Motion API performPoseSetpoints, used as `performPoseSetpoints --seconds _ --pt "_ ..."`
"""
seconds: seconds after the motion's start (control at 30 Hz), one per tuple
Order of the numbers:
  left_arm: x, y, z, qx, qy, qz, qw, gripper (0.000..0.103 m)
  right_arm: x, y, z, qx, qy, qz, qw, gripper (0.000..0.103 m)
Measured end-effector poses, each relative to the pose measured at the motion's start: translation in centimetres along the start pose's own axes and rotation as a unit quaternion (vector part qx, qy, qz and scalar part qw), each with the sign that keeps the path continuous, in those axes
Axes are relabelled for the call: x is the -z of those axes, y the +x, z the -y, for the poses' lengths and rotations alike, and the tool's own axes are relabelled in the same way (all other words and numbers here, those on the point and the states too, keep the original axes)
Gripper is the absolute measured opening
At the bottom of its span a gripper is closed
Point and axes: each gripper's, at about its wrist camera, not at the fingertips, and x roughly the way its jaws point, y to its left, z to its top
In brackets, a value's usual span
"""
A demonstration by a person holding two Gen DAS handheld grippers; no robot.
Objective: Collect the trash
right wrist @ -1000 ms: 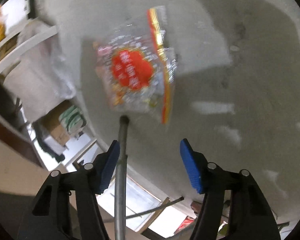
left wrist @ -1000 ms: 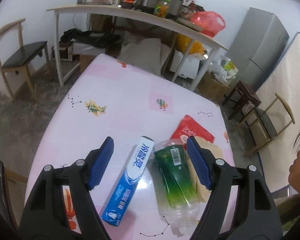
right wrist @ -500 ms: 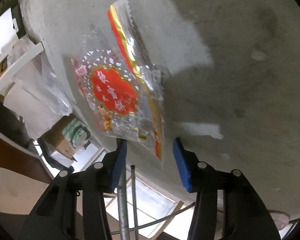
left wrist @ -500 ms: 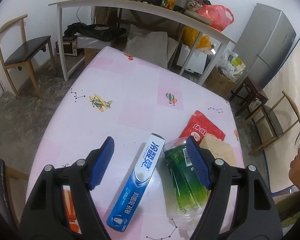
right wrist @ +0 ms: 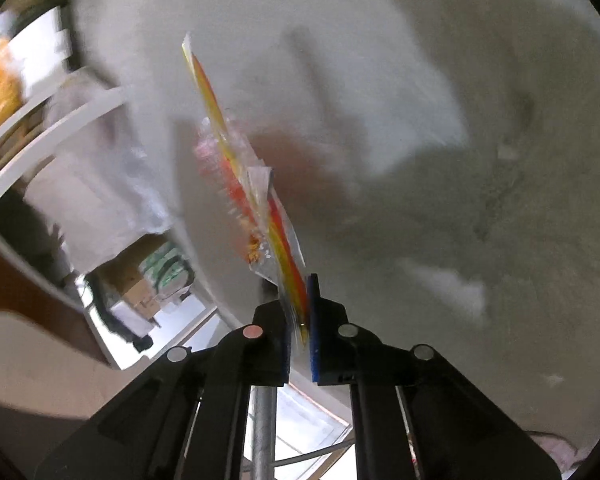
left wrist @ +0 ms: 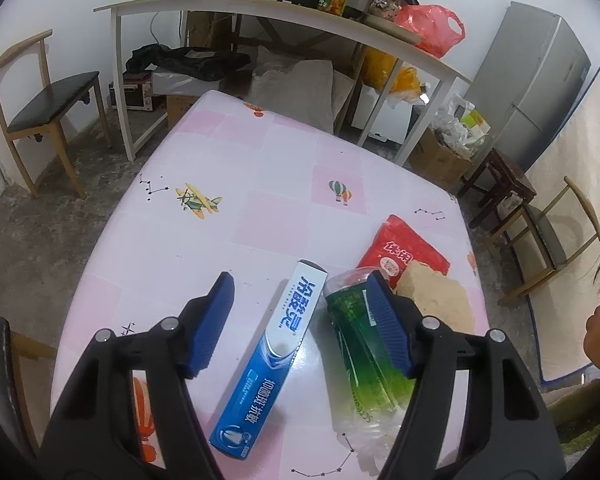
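The far two-thirds of the pink tablecloth [left wrist: 260, 184] lies bare, giving free passage. Nearer, a blue toothpaste box [left wrist: 272, 364], a crushed green bottle [left wrist: 360, 360], a red packet [left wrist: 404, 252] and a brown crumpled wad [left wrist: 440, 300] crowd together (bottle touching wad). Beyond the table, a white side table [left wrist: 260, 12] blocks the way.

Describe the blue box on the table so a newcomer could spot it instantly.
Start at the pink checked table in the left wrist view. Near its front edge, between the open left gripper fingers, lies a long toothpaste box, blue at the near end and white at the far end. It lies just left of the green bottle and is the only blue, flat-sided item there.
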Motion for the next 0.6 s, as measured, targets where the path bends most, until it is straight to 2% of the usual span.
performPoseSetpoints --seconds 0.07,0.17,0.3,0.4,0.5,0.6 --pt "0.2 -0.5 0.1 0.008 0.0 0.006 0.9999 0.064 1.1 -2.4 -2.0 -0.009 -0.039 0.014 0.999 0.007" --pt "0.5 -1.4 0.2 0.023 0.004 0.017 0.9996 0.063 4.8 -8.6 -5.8 -0.029 -0.12 0.044 0.991 0.007" --pt "1.0 -2.5 0.3 0.054 0.005 0.036 0.9979 0.063 12.6 -19.7 -7.3 -0.044 -0.208 0.1 0.972 0.007" --pt "1.6 -3.1 0.2 0.076 0.0 0.047 0.996 0.063 17.6 -28.0 -5.5 -0.025 -0.238 0.158 0.958 0.007" --pt "2.2 -3.3 0.0 0.093 -0.006 0.053 0.9943 0.063 22.9 -38.1 -1.0 0.031 -0.239 0.249 0.938 0.007" --pt "2.9 -3.4 -0.3 0.113 -0.016 0.057 0.9918 0.063 25.1 -44.7 4.7 0.054 -0.178 0.294 0.937 0.007"
